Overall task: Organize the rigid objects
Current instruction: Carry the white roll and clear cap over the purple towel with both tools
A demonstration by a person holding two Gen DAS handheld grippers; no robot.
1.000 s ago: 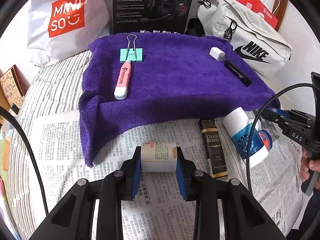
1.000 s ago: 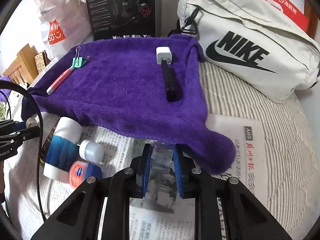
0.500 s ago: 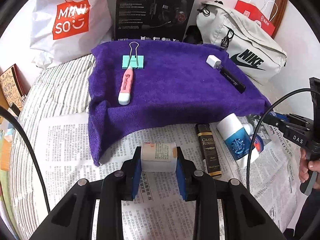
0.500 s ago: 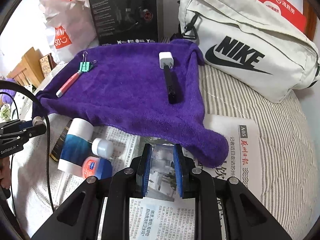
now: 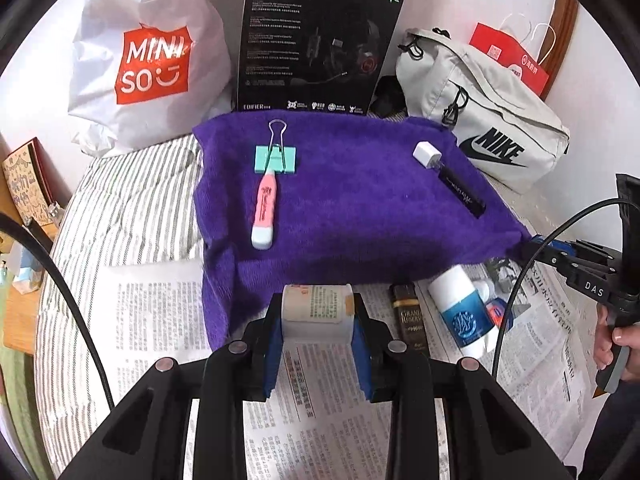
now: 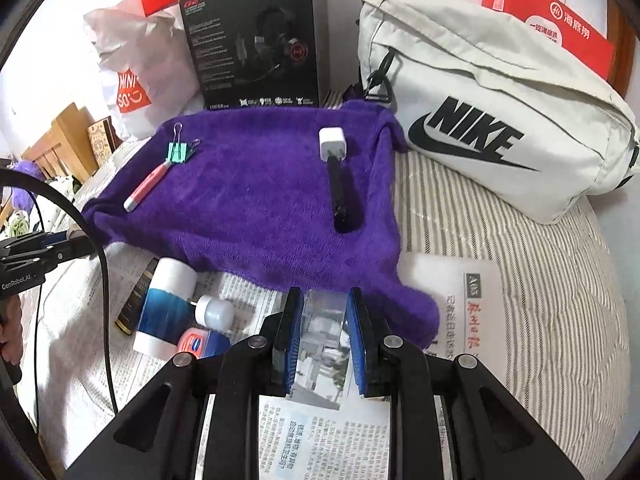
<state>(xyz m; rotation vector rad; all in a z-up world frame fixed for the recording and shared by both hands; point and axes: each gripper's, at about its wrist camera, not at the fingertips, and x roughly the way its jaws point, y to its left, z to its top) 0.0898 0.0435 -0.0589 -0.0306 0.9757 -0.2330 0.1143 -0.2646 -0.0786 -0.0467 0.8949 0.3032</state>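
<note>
In the left wrist view, a bed with a striped sheet [image 5: 132,200] carries spread newspaper [image 5: 160,320] and a purple towel [image 5: 360,216], and behind the towel stand a white Miniso bag [image 5: 148,64], a black headset box [image 5: 316,44] and a grey Nike bag [image 5: 484,120]. On the towel, near its far left corner, lies a green binder clip [image 5: 276,158] with a pink pen [image 5: 265,212] touching it and pointing to the near edge; near the far right corner lies a white charger plug [image 5: 427,155] with a black tube [image 5: 462,192] just beside it. The left gripper [image 5: 318,322] is closed on a small white jar [image 5: 317,312] with a printed label, held above the newspaper at the near edge of the towel. To the right of it on the paper lie a dark narrow box [image 5: 410,322] and a blue and white bottle [image 5: 462,312]. In the right wrist view, the same towel [image 6: 260,208] lies before the Nike bag [image 6: 500,120] and the headset box [image 6: 260,36]. The right gripper [image 6: 326,334] is closed on a clear plastic box [image 6: 325,320], held above the newspaper [image 6: 324,440] at the near right corner of the towel. To the left of it lie the blue and white bottle [image 6: 166,304], a small white cap [image 6: 214,312] and a small Vaseline jar [image 6: 200,342], all close together on the paper.
</note>
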